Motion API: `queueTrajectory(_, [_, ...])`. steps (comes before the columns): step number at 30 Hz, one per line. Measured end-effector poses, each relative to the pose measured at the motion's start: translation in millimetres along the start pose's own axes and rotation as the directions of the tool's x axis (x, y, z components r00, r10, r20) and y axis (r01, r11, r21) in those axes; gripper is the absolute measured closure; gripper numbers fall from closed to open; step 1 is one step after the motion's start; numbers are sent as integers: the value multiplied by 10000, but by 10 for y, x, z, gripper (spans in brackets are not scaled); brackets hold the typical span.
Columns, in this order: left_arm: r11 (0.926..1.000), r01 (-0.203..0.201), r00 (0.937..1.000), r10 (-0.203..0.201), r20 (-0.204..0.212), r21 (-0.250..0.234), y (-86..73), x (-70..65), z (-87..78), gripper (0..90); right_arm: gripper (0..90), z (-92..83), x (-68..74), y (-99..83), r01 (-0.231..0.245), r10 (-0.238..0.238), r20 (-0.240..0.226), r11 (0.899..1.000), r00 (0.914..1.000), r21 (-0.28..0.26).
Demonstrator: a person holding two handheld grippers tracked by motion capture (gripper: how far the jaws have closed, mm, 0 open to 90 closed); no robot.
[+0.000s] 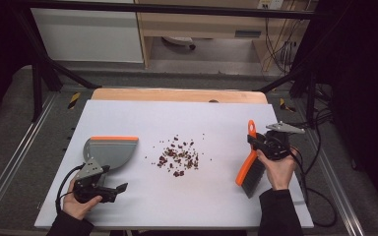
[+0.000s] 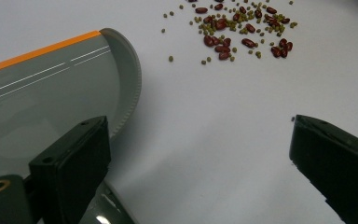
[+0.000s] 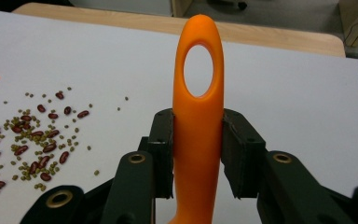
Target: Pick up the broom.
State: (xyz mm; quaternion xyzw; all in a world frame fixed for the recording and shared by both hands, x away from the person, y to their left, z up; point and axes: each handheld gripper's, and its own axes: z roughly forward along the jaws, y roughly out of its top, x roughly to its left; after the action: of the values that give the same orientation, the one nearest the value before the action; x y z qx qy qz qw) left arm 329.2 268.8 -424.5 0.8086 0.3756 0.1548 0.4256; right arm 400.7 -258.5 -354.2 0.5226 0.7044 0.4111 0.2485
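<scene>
1. I am looking down on a white table top [image 1: 142,118] laid over a wooden board, with dark frame rails around it and a grey floor beyond.
2. My landmark is the scatter of beans [image 1: 178,156], dark red ones mixed with small green ones, lying near the middle of the table top.
3. My left hand [image 1: 78,204] comes in from the near edge, well to the left of the beans, palm wrapped around the left gripper [image 1: 112,191], which lies low and points across the table towards the bean side.
4. In the left gripper view its jaws stand wide apart with only bare table between them; they hold nothing.
5. The grey dustpan [image 1: 107,151] with its orange lip sits left of the beans, just beyond the left gripper, and one jaw overlaps its rear edge in that gripper's view.
6. My right hand [image 1: 278,172] is right of the beans, wrist angled inward, carrying the right gripper [image 3: 197,149].
7. Its jaws are clamped on the orange handle of the brush [image 1: 251,167], whose bristles hang towards the near edge.
8. I can read no brand, label or writing anywhere.
</scene>
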Motion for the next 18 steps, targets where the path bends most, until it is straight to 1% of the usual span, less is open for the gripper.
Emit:
queueTrajectory(1, [10000,-25,10000,25,-9,-3,6,-3,-1,50,667,-18,3,1,40,-40,-49,10000,10000,-48])
queueTrajectory(2, [10000,-17,10000,17,-5,-24,12,-9,-1,50,667,-49,9,9,130,-132,-88,9996,9999,-234])
queueTrajectory(3, [10000,-29,10000,29,-6,-38,19,-17,-1,50,667,-49,9,9,130,-132,-88,9996,9999,-234])
queueTrajectory(4, [10000,-41,10000,41,-15,-57,28,-27,-1,50,668,-84,16,23,232,-237,-111,9987,9997,-461])
queueTrajectory(6, [9999,-96,10000,96,11,-90,47,-50,1,50,668,-98,22,32,233,-242,-156,9982,9996,-559])
queueTrajectory(8, [9998,-153,9999,153,41,-121,69,-74,4,50,668,-145,46,56,311,-332,-221,9953,9992,-923])
queueTrajectory(10, [9997,-163,9999,164,32,-171,87,-98,10,50,668,-161,58,64,301,-327,-237,9943,9992,-1023])
queueTrajectory(11, [9996,-215,9998,215,40,-156,96,-107,13,51,668,-187,72,81,321,-358,-273,9917,9990,-1246])
queueTrajectory(13, [9996,-238,9997,239,58,-155,109,-128,26,51,668,-199,79,91,336,-379,-301,9906,9988,-1328])
queueTrajectory(14, [9996,-257,9996,258,70,-124,115,-137,33,52,668,-217,92,106,316,-370,-322,9878,9988,-1526])
queueTrajectory(18, [9995,-302,9995,303,81,-83,150,-182,56,52,668,-236,108,126,284,-355,-397,9857,9986,-1662])
